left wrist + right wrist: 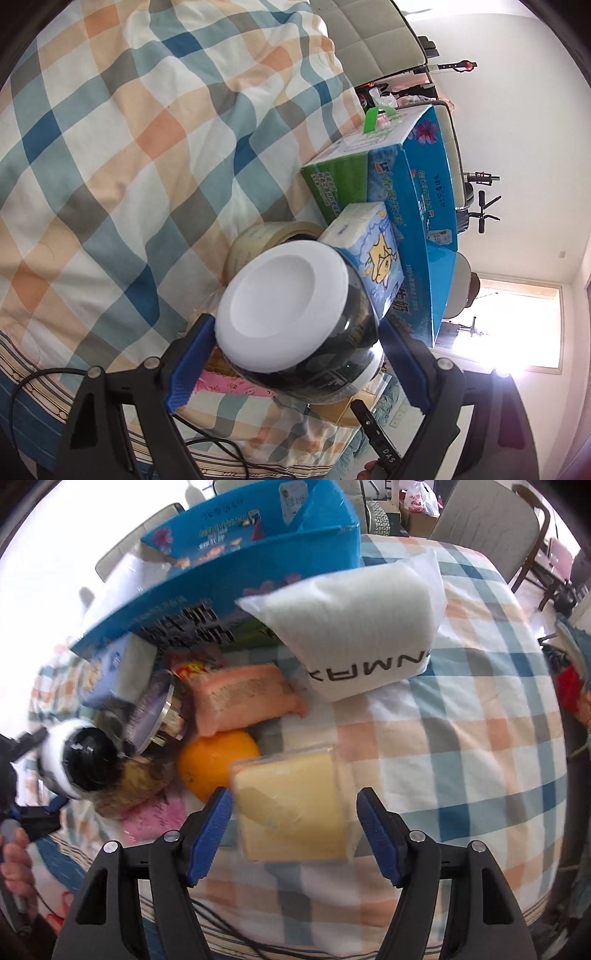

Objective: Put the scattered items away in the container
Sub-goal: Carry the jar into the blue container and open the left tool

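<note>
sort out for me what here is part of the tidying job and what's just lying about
Part of the job:
- blue box, the container
- black jar in the left tongs
- yellow sponge between the open right tongs
- orange
- pink packet
- white pouch
- tape roll

Just lying about:
- checked cloth
- chairs

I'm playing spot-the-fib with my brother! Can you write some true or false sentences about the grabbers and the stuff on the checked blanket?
1. The left gripper holds a black jar with a white lid. True.
2. The right gripper is squeezing the orange. False: it is open around a yellow sponge.
3. The box is red. False: it is blue.
4. A white packet lies on the checked blanket. True.
</note>
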